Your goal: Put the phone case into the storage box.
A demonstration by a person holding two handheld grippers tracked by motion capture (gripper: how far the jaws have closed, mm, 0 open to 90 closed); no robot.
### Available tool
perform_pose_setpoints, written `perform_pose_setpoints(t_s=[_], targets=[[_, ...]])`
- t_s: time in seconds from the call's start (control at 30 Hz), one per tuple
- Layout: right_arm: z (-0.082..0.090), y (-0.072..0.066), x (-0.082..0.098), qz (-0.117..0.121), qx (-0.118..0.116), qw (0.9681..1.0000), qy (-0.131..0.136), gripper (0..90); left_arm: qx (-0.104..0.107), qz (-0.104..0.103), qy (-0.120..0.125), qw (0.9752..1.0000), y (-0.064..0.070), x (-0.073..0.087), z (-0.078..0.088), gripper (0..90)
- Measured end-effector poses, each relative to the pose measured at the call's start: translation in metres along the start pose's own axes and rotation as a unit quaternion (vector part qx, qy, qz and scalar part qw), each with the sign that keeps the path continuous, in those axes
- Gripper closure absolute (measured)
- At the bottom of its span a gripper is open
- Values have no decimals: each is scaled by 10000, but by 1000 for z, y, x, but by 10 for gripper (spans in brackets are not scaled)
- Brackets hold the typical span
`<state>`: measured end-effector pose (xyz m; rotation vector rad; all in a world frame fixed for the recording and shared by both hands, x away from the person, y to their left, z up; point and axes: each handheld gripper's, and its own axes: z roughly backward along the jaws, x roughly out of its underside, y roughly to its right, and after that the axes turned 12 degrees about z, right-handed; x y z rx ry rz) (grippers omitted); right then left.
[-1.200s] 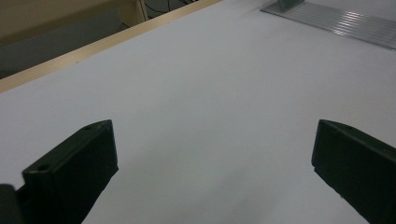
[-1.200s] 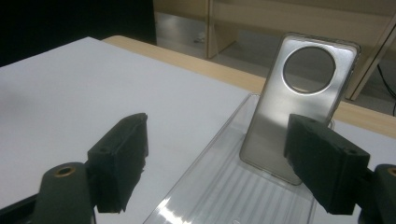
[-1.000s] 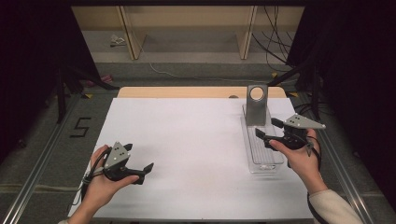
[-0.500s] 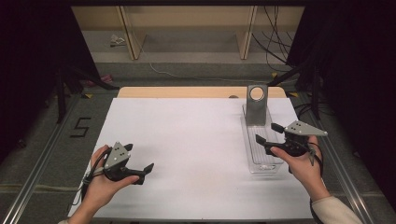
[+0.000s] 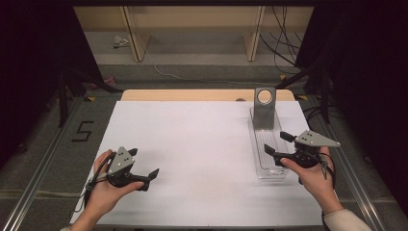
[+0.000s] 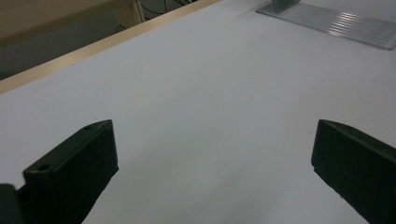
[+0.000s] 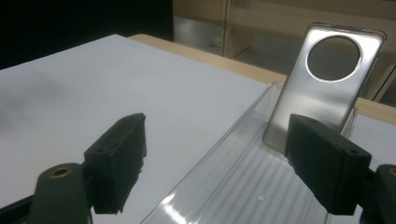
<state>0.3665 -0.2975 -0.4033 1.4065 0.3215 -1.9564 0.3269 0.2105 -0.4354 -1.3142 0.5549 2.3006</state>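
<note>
Since a second ago, my right hand has drawn back a little toward me along the clear tray, while my left hand has stayed where it was near the front left of the desk. Seen from the high view, the white desk (image 5: 192, 144) is broad and bare across its middle, with the clear ribbed tray (image 5: 267, 154) lying lengthwise on its right side. At the far end of that tray stands a silvery metal plate (image 5: 264, 108), upright or leaning slightly back, with a round hole near its top. I judge the work to be barely begun: nothing is held, and the plate stands untouched in its tray, so reaching and gripping are all left to do. My right gripper (image 5: 280, 144) hovers over the near end of the tray, its fingers (image 7: 119, 158) spread wide; in the right gripper view the plate rises beyond and between them, nearer the right finger, well apart from both. My left gripper (image 5: 153, 173) rests low over bare desk, fingers (image 6: 74, 170) spread open too, far from the tray, which shows at the top right of the left gripper view.
</note>
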Motion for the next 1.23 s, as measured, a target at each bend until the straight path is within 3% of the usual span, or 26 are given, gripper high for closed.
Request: perform_pose_setpoints(t_s=[1.23], targets=[[6,-3,4,-43,30,9999,131,203,11,-23,-28,10000,0,0,-1,0]])
